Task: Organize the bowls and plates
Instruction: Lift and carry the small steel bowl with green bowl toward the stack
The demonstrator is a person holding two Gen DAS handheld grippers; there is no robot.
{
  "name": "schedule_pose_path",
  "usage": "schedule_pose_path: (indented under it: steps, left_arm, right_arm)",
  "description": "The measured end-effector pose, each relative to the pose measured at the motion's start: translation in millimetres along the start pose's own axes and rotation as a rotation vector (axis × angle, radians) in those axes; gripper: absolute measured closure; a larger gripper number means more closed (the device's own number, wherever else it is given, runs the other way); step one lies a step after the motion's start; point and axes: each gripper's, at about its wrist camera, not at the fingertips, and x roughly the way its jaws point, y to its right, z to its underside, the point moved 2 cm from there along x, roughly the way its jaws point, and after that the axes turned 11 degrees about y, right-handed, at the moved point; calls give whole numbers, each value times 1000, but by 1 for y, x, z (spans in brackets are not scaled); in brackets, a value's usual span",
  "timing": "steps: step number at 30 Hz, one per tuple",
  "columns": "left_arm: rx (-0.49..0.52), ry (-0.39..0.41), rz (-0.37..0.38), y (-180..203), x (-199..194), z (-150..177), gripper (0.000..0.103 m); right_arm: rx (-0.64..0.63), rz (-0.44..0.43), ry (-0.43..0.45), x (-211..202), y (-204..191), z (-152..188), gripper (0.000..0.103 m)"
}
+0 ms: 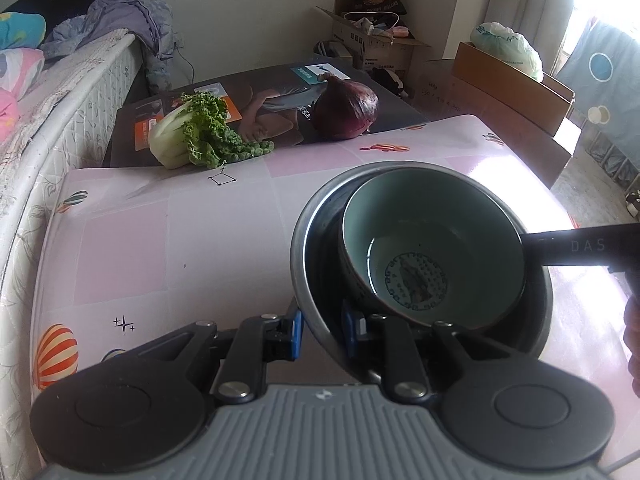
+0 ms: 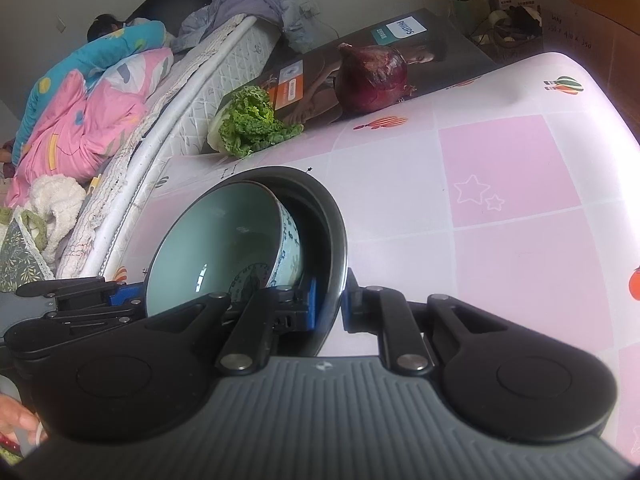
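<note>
Pale-green ceramic bowl (image 1: 432,248) sits tilted inside round steel basin (image 1: 308,248) on pink-checked desk (image 1: 160,240) — left tongs (image 1: 320,330) clamped on basin's near rim, right tongs (image 2: 330,304) clamped on opposite rim, both angled downward.

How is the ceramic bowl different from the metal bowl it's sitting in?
The ceramic bowl is smaller, pale green inside with a dark printed emblem on its bottom; the metal bowl is larger, grey and plain. The ceramic bowl has a blue and white patterned outside; the metal bowl's outside is bare steel. The ceramic bowl leans tilted inside the metal bowl, whose rim both grippers pinch. Both are round and empty of food.
</note>
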Motion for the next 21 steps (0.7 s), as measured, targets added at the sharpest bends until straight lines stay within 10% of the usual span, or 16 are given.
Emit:
schedule_pose_path:
  steps: [21]
  left_arm:
    - [-31, 26, 30, 25, -128, 32, 85]
  right_arm:
    - [7, 3, 12, -140, -52, 57, 90]
